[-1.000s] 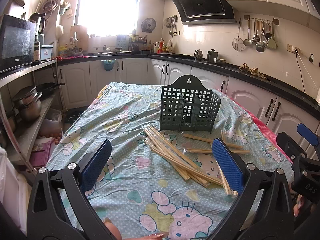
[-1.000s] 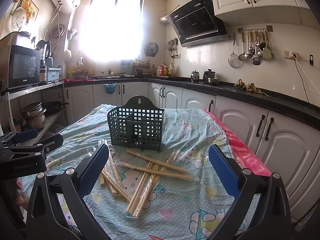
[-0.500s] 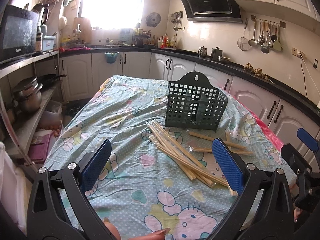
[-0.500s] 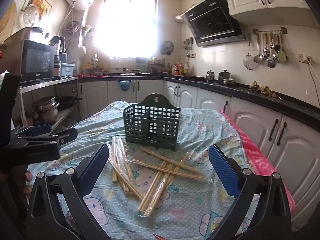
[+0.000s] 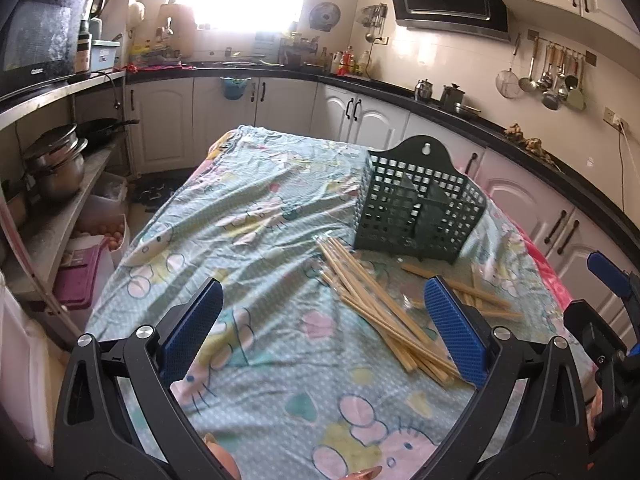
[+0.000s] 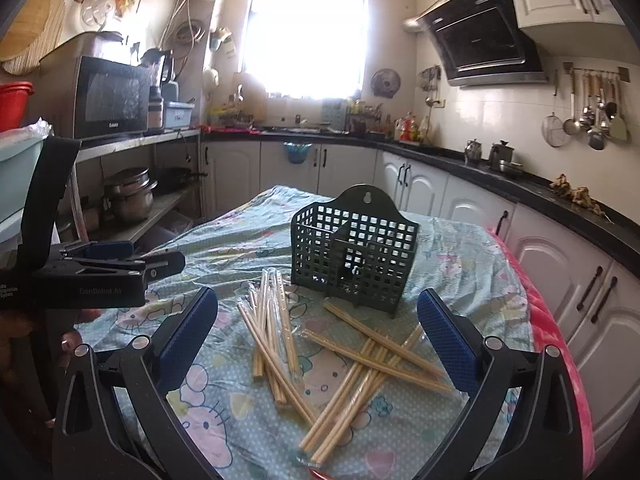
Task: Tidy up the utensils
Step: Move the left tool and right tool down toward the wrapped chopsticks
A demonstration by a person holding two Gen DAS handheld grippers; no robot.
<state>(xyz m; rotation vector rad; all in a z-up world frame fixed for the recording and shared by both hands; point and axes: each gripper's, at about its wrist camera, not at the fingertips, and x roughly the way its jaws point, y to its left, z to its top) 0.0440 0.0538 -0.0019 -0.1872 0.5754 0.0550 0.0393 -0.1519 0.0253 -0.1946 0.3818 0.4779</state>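
A dark green lattice utensil basket (image 5: 420, 208) stands upright on the table, also in the right wrist view (image 6: 354, 246). Several wooden chopsticks in clear sleeves (image 5: 380, 304) lie scattered in front of it, also in the right wrist view (image 6: 320, 352). My left gripper (image 5: 324, 328) is open and empty, above the cloth to the left of the chopsticks. My right gripper (image 6: 318, 334) is open and empty, held above the chopstick pile. The left gripper shows at the left in the right wrist view (image 6: 100, 272).
The table wears a light blue cartoon-print cloth (image 5: 256, 232). White cabinets with a black counter (image 6: 560, 200) run along the right and back. Shelves with pots (image 5: 56, 164) and a microwave (image 6: 112, 96) stand at the left.
Both grippers have tilted and shifted left, so the basket and chopsticks sit further right in the left wrist view. Both stay open. Nothing on the table has moved.
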